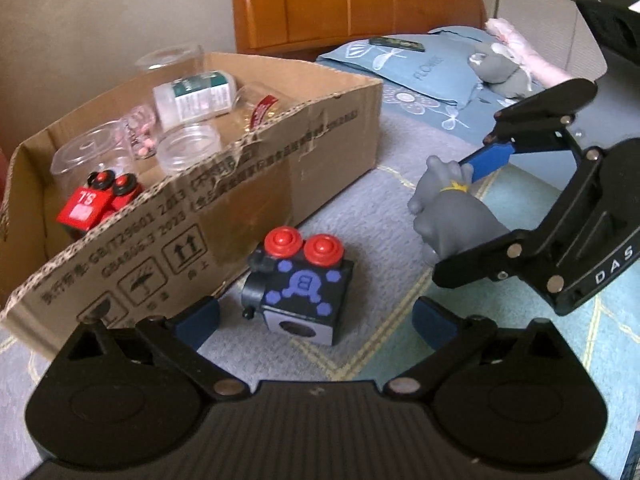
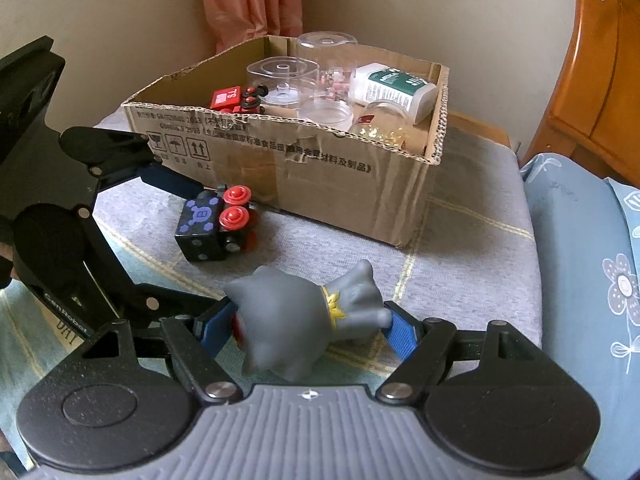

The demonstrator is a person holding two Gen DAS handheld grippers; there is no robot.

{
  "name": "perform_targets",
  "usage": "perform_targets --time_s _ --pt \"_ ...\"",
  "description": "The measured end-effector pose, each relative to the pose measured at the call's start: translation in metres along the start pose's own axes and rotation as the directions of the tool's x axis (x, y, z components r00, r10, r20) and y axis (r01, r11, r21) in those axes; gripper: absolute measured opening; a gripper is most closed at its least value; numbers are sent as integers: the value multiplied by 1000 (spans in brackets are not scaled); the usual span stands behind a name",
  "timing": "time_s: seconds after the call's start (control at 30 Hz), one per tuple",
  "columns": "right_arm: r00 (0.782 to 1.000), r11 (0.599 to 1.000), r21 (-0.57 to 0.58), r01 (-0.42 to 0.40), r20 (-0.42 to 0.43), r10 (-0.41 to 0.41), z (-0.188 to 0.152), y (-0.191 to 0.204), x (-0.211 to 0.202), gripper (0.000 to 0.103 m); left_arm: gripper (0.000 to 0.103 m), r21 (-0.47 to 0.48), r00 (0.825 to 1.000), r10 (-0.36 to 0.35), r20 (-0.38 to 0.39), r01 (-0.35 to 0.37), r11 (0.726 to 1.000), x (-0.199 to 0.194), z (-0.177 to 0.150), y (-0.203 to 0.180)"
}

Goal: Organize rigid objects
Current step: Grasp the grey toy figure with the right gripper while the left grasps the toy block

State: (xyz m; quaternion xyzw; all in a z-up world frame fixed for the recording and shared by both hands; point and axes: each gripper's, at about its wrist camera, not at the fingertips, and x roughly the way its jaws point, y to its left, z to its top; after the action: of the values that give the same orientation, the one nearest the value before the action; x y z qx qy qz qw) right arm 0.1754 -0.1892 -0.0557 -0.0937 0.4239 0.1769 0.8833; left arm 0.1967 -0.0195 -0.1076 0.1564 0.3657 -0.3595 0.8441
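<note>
A black toy train car (image 1: 304, 284) (image 2: 202, 226) with red wheels and purple marks lies on its side on the bedspread, right in front of the cardboard box (image 1: 280, 176) (image 2: 328, 184). My left gripper (image 1: 316, 320) (image 2: 208, 244) is open, its blue pads on either side of the car with a gap on each side. My right gripper (image 2: 310, 330) (image 1: 460, 216) is shut on a grey cat-like figurine (image 2: 296, 316) (image 1: 444, 212) with a yellow collar, held sideways just above the bedspread, to the right of the car.
The box holds a red toy car (image 1: 94, 204) (image 2: 226, 100), clear plastic cups (image 1: 188, 148), a white bottle (image 1: 192, 98) (image 2: 390, 88) and a small jar. A blue pillow (image 1: 420, 76) with a grey plush toy (image 1: 500, 68) lies beyond. A wooden headboard (image 1: 352, 0) stands behind it.
</note>
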Motion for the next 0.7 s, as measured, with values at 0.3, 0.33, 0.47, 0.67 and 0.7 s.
perform_targets --time_s 0.3,0.33,0.47,0.67,0.7 --pt "1000 1000 13 0 -2 0 -4 -3 -1 82 69 17 1000 -22 18 22 1000 -1 7 -6" --pt "1000 1000 14 0 0 0 -4 -3 -2 82 64 13 1000 -22 20 21 1000 -2 7 -6" --pt "1000 1000 18 -6 14 6 -2 -2 -5 82 47 -27 1000 1 14 -1 1000 -7 6 -5" --pt "1000 1000 7 -8 19 8 -1 0 -6 82 47 -45 1000 22 -6 -22 999 -16 -1 -9" --pt "1000 1000 8 -8 17 8 -2 0 -6 82 48 -46 1000 24 -5 -24 999 -17 -1 -9"
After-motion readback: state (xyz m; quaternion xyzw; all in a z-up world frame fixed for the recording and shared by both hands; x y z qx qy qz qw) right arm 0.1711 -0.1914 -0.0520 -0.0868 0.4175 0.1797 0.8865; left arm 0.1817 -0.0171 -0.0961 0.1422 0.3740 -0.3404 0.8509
